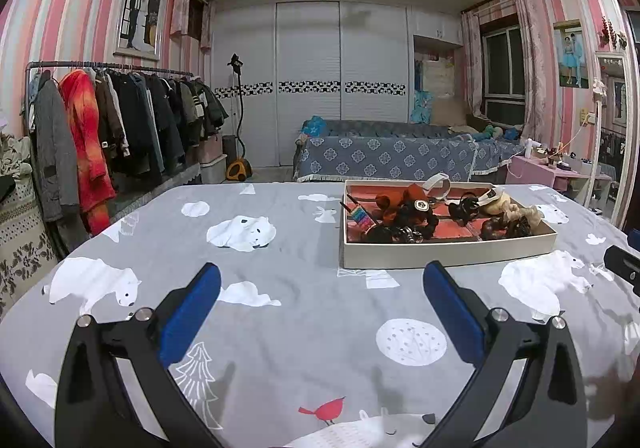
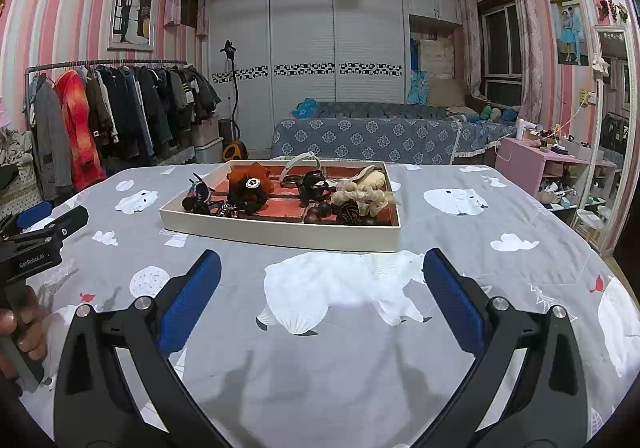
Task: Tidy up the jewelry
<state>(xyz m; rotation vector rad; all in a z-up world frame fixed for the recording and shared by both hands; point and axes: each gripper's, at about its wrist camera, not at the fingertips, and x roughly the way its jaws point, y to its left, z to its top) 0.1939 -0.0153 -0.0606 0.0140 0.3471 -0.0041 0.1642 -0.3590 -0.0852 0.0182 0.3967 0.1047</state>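
clearly both the left gripper point(image 1: 322, 288) and right gripper point(image 2: 322, 276) hang wide apart and empty short of the tray point(image 2: 280, 234), where tangled hair ties point(image 2: 360, 194) could snag together.

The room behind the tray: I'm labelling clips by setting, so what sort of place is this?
Most likely a home bedroom. A clothes rack full of coats lines the striped wall, a sofa or daybed under a blue floral cover sits before white sliding wardrobe doors, and the tray rests on polar-bear bedding.
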